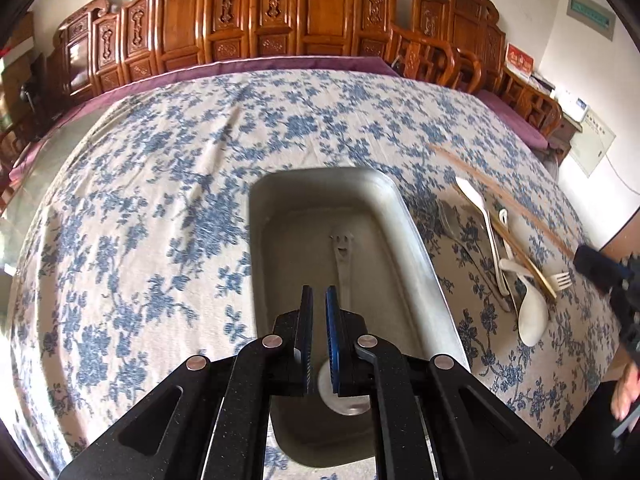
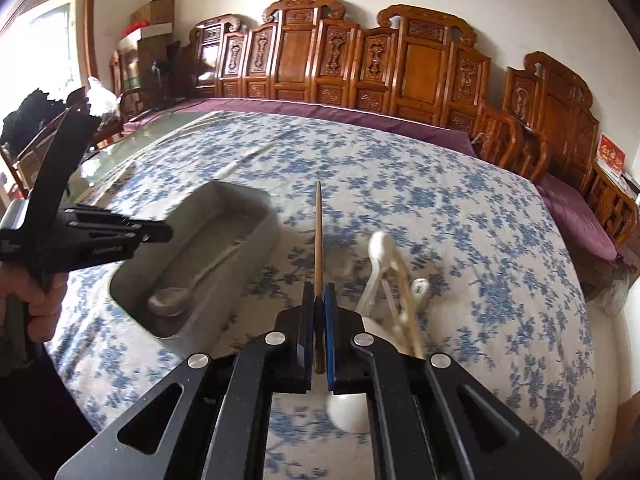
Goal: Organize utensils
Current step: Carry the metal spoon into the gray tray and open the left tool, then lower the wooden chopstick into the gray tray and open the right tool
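Metal tray (image 1: 416,248) on the worktop, floral cloth (image 1: 160,208) under it. Inside the tray: one metal spoon (image 1: 345,264), bowl toward the near end, smiley cut-out in its handle end

Right gripper (image 2: 319,300): jaws pinching one wooden chopstick (image 2: 318,236), tip pointing away, held above the cloth just right of the tray

Left gripper (image 1: 319,304): jaws pressed together, nothing between them, hovering over the tray's near end

Loose pile right of tray in left view: two white spoons (image 1: 530,316), one fork (image 1: 558,280), one gold-coloured stick (image 1: 528,262), one chopstick (image 1: 500,196), one grey metal utensil (image 1: 460,232)

Right view blurs that pile; only pale handles (image 2: 394,276) readable

Carved wooden chairs (image 2: 416,60) line the far side
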`<state>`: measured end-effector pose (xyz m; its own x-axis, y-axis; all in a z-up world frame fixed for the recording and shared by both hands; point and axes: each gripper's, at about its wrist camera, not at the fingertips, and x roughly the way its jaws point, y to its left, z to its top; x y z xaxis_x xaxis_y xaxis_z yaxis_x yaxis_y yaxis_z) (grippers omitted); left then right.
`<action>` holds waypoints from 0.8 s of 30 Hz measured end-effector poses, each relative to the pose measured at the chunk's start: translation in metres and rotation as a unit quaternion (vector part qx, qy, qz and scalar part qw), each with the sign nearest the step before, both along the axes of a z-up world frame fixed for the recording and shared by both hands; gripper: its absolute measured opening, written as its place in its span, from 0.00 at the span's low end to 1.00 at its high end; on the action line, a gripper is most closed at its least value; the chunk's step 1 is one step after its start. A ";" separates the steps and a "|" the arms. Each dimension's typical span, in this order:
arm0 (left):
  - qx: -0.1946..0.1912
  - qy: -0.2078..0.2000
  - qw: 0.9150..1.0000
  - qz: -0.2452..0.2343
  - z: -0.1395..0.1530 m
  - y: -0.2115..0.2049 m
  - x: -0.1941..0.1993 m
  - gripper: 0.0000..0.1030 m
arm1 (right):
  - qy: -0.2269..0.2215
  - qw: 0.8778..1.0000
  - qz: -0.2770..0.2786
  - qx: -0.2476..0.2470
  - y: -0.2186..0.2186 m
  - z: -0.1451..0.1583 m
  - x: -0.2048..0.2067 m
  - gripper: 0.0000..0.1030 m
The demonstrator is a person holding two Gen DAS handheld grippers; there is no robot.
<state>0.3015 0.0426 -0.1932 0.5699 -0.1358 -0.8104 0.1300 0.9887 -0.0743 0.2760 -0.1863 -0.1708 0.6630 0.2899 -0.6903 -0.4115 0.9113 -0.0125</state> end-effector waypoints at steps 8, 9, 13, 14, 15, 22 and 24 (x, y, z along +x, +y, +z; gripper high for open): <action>-0.010 -0.020 0.999 0.027 0.018 0.035 0.001 0.07 | 0.014 0.999 0.045 0.002 0.062 0.002 -0.012 0.05; -0.010 -0.021 0.999 0.029 0.019 0.038 0.002 0.07 | 0.019 0.999 0.049 0.001 0.069 0.001 -0.011 0.05; -0.006 -0.027 0.999 0.040 0.023 0.049 0.002 0.07 | 0.040 0.998 0.049 0.003 0.087 -0.007 -0.002 0.05; -0.006 -0.028 0.999 0.042 0.024 0.051 0.002 0.07 | 0.047 0.998 0.048 0.002 0.090 -0.011 0.002 0.05; -0.005 -0.029 0.999 0.043 0.025 0.053 0.002 0.07 | 0.052 0.998 0.046 0.002 0.092 -0.014 0.005 0.05; -0.009 -0.028 0.998 0.048 0.025 0.060 0.004 0.07 | 0.080 0.996 0.040 0.001 0.109 -0.033 0.022 0.06; -0.011 -0.026 0.999 0.046 0.025 0.060 0.004 0.07 | 0.086 0.995 0.043 0.001 0.112 -0.038 0.024 0.06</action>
